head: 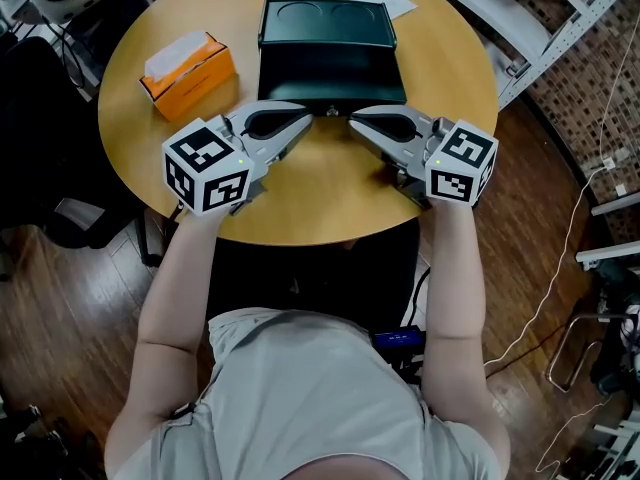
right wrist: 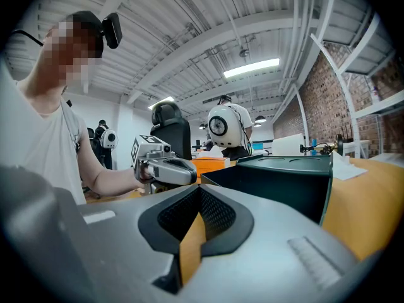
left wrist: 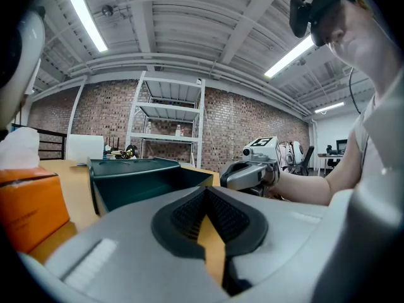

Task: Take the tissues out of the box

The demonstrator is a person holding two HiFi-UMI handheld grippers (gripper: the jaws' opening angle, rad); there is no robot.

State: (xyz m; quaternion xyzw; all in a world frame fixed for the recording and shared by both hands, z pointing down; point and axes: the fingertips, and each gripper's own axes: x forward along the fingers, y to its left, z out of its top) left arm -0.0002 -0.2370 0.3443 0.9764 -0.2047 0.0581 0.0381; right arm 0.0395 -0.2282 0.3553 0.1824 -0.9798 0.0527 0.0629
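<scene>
Round tabletop (head: pixel 330 200) carried the orange tissue box (head: pixel 192 76) far left, one tissue (head: pixel 172 56) poking up, easy to pinch; left tool (head: pixel 308 119) and right tool (head: pixel 354 120) rested near, pressed together, empty.

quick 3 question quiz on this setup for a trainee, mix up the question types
1. True or false: the left gripper and the right gripper are both shut with nothing between the jaws.
2. In the head view, where does the orange tissue box sit relative to the dark green case?
A. to its left
B. to its right
C. inside it
3. Fill in the blank: a white ___ sticks up out of the top of the orange tissue box.

Key:
1. True. Each gripper's tips meet and only the table shows behind them.
2. A
3. tissue
</scene>
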